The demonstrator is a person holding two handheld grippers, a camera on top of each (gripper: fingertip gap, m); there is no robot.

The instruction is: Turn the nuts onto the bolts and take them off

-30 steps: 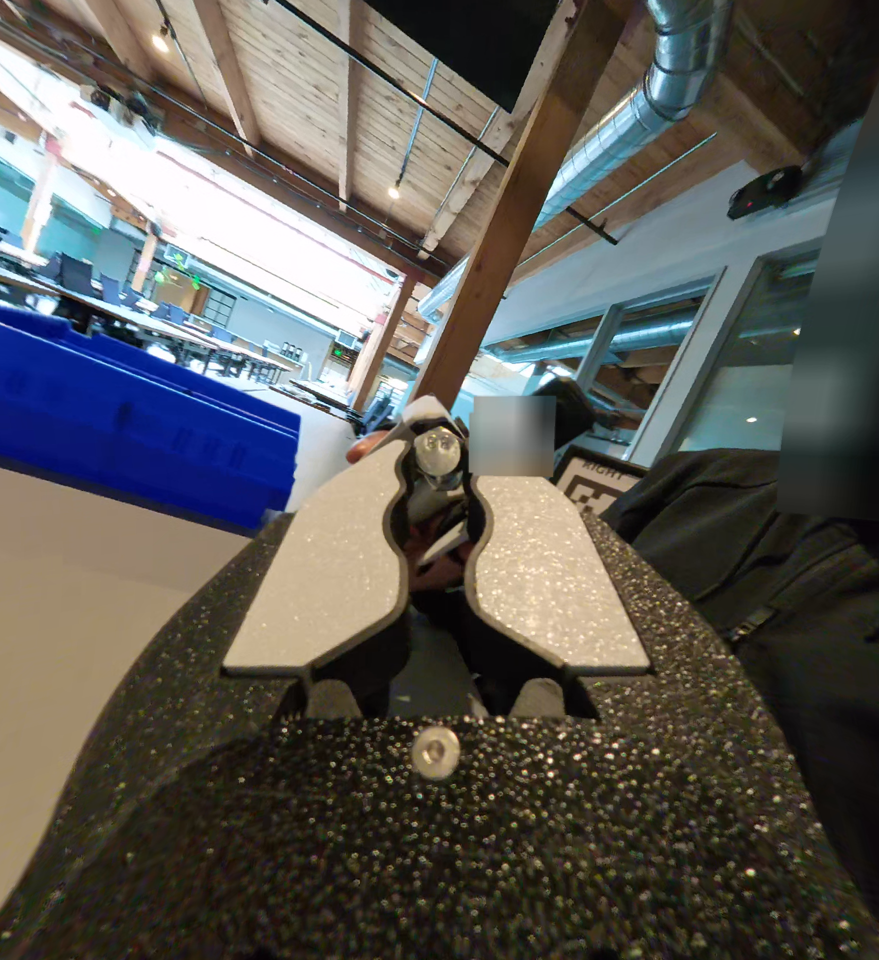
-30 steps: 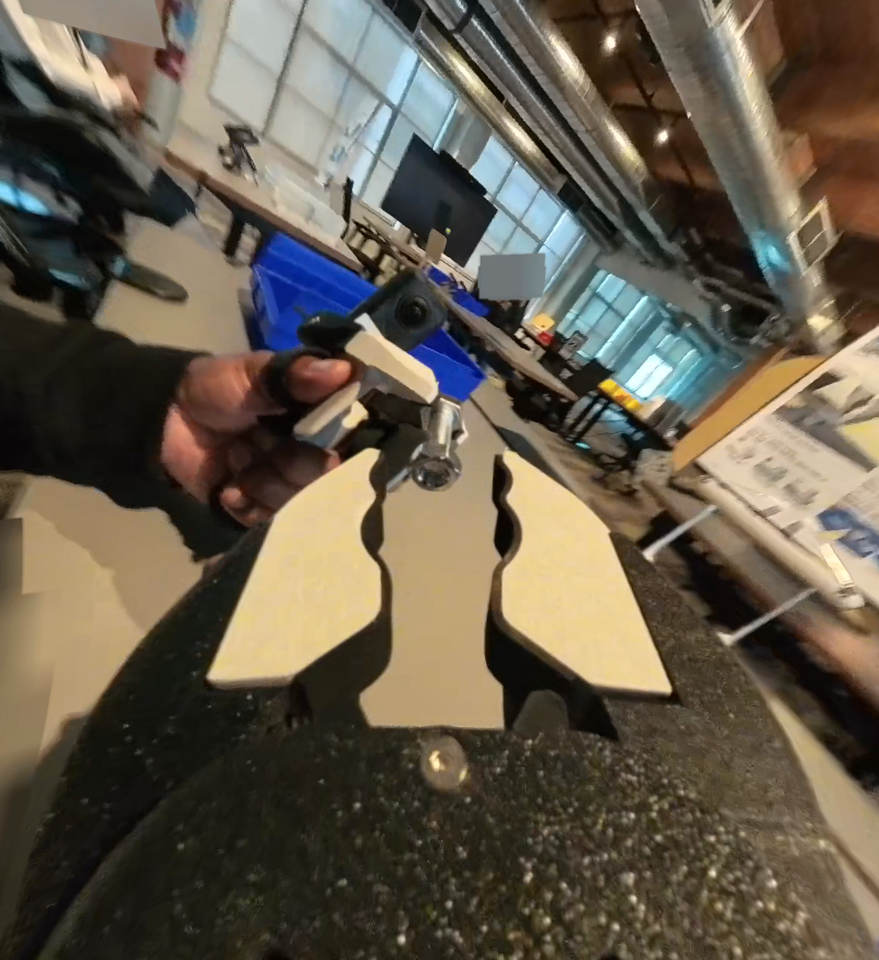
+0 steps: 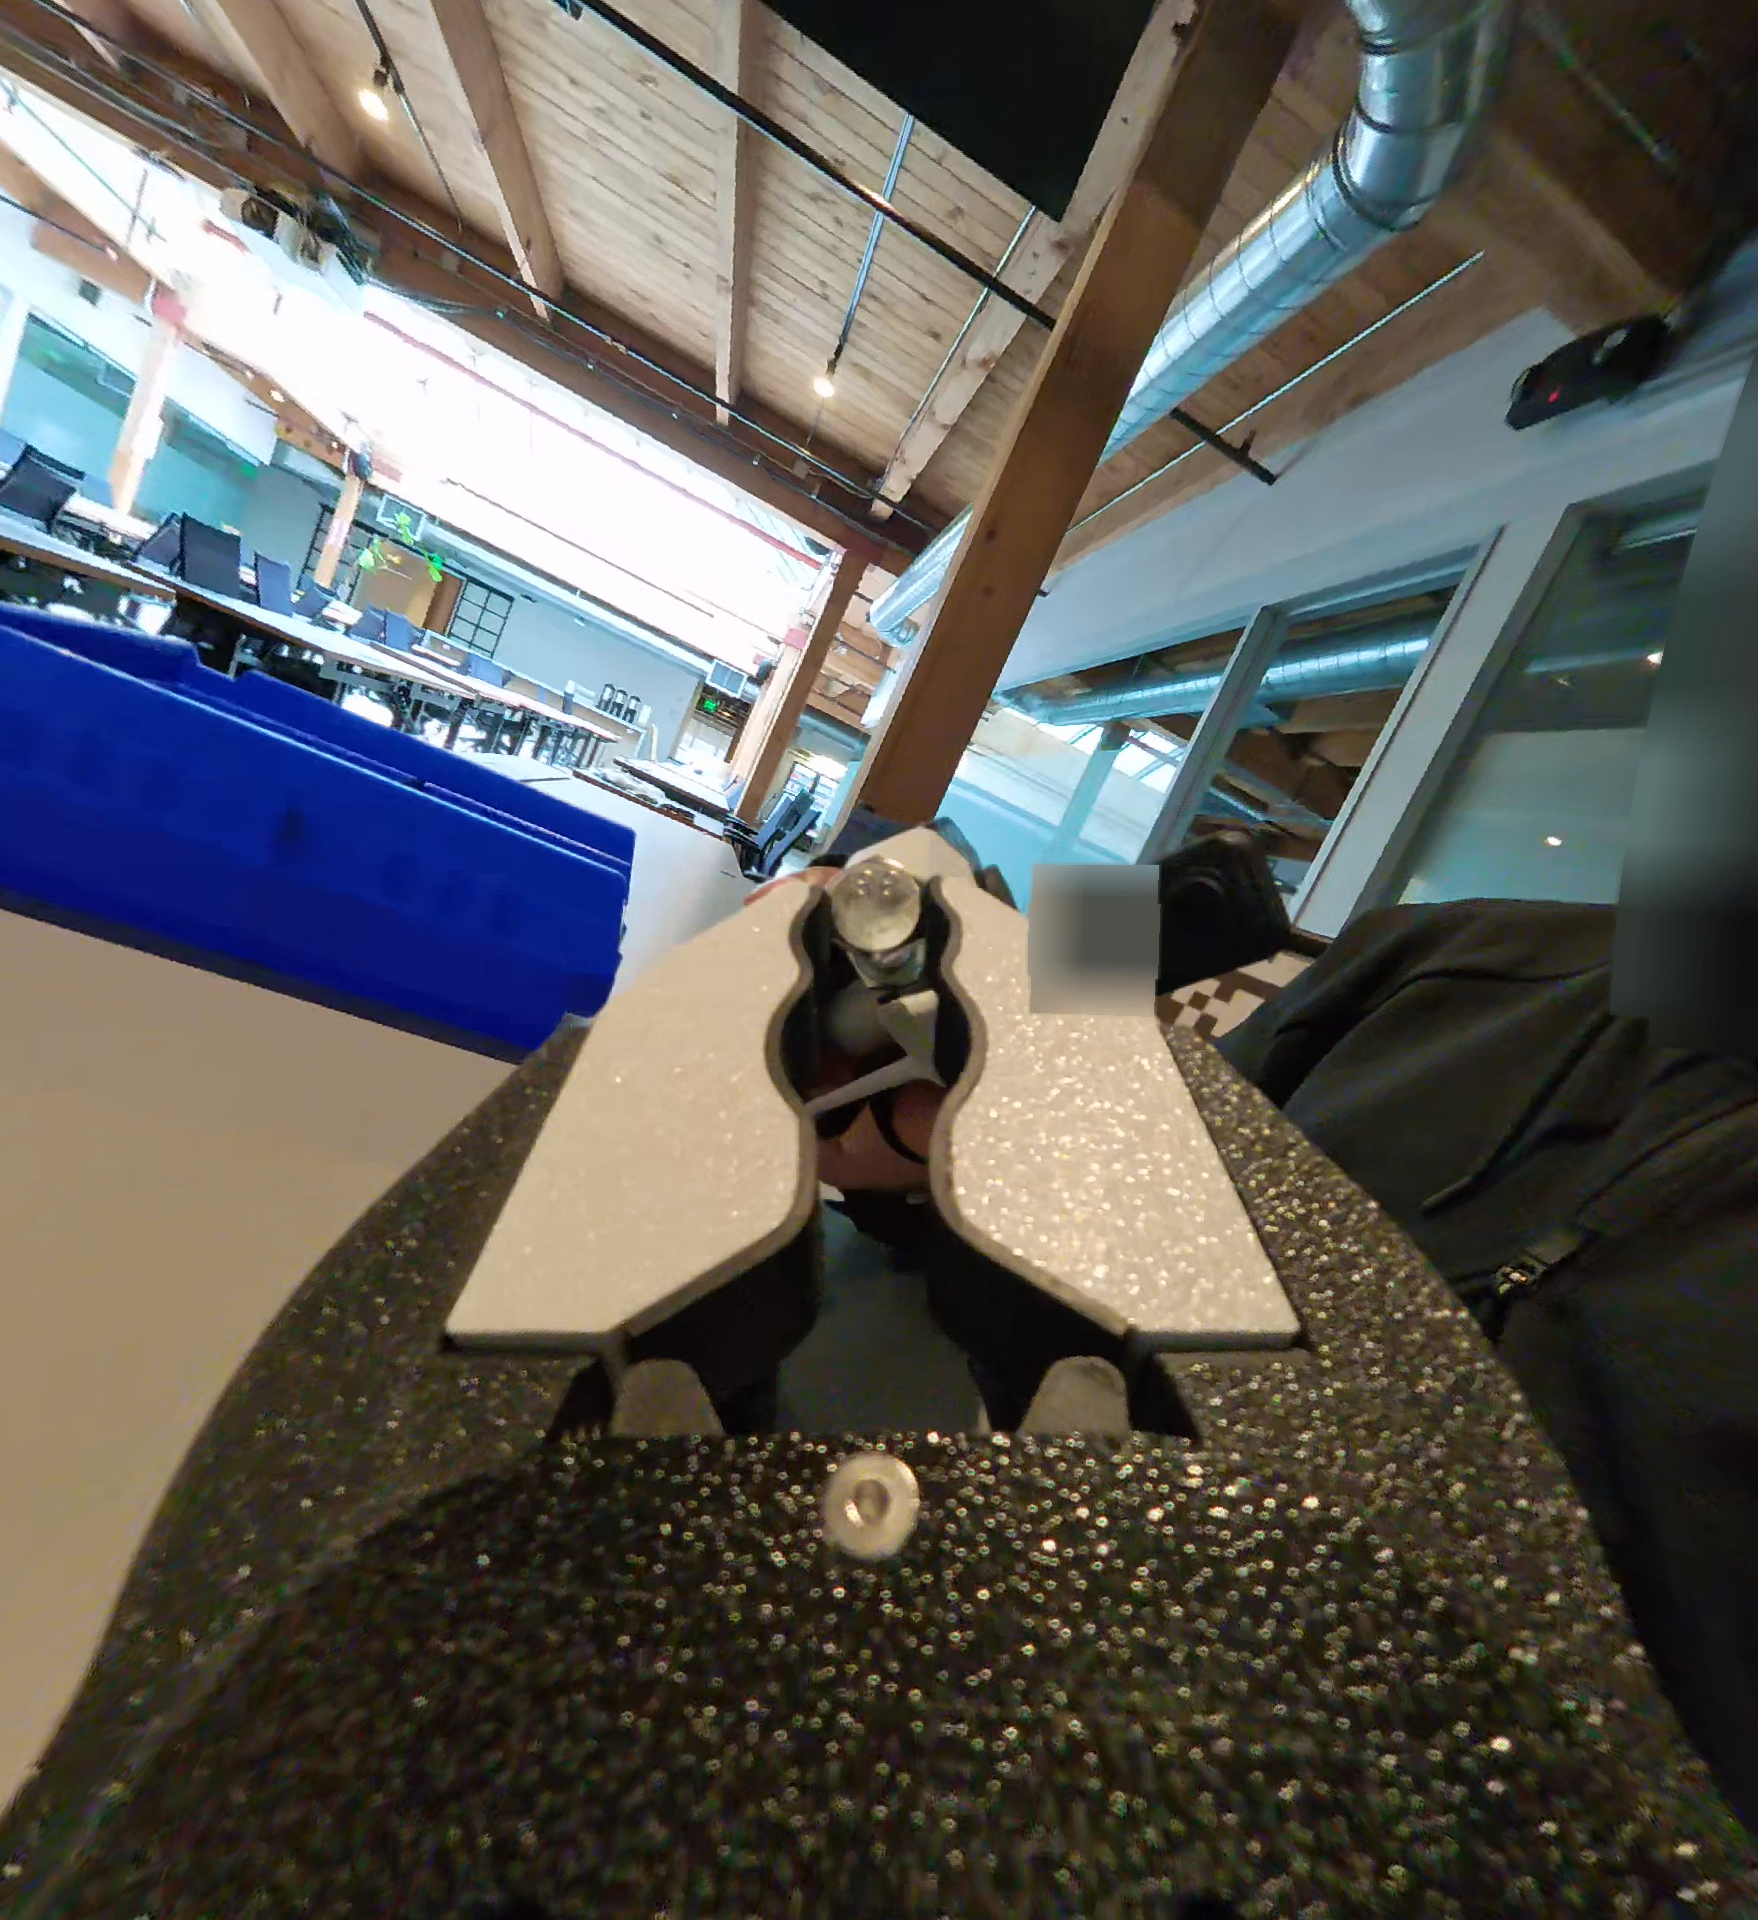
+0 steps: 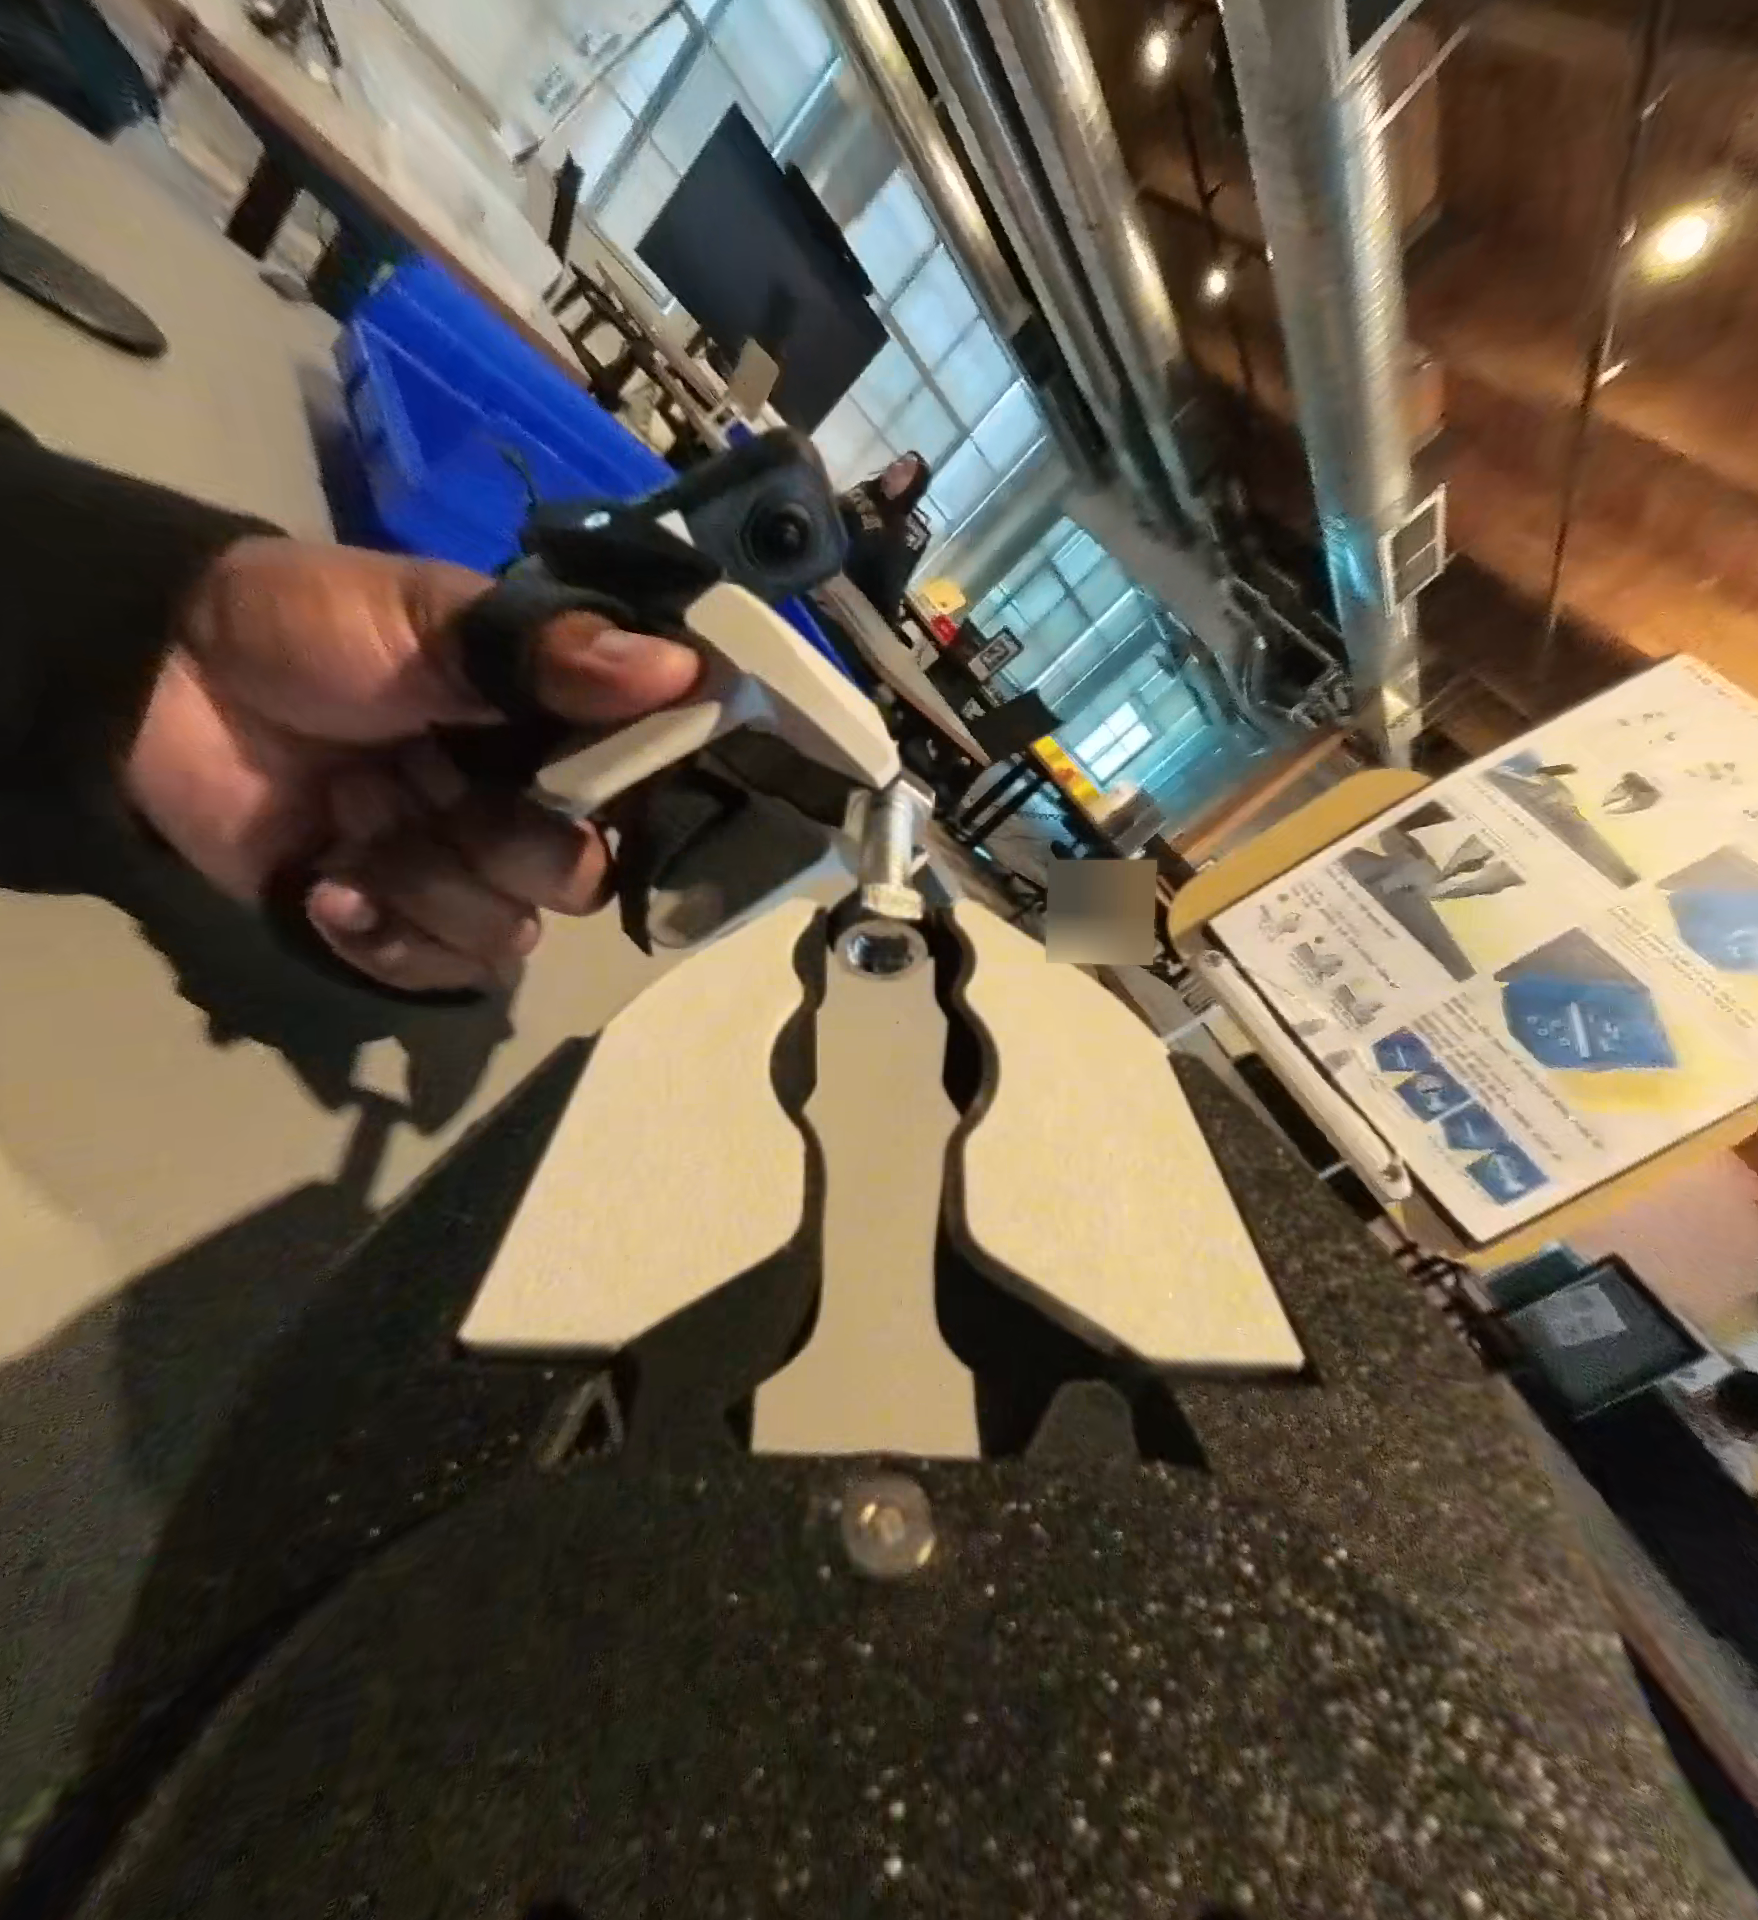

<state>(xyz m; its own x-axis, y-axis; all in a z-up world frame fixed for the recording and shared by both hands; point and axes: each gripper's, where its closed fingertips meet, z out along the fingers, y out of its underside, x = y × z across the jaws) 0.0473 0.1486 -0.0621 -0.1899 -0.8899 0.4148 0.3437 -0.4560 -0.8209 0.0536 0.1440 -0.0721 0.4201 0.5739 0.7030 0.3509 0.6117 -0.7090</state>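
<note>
Gripping a silver bolt [image 3: 873, 914] by its head, the left gripper [image 3: 875, 904] has its fingers closed narrowly around it, held up in the air above the pale table [image 3: 127, 1195]. Seen from the right wrist view, the bolt's shank points down toward a nut [image 4: 877, 951] pinched between the tips of the right gripper [image 4: 880, 951], whose fingers are drawn close on it. The nut sits at the shank's end; whether the threads have caught cannot be told. A hand [image 4: 366, 748] in a dark sleeve works the left gripper. Blue bins [image 3: 231, 821] stand behind on the table, and an illustrated sheet [image 4: 1540, 956] lies to the right
</note>
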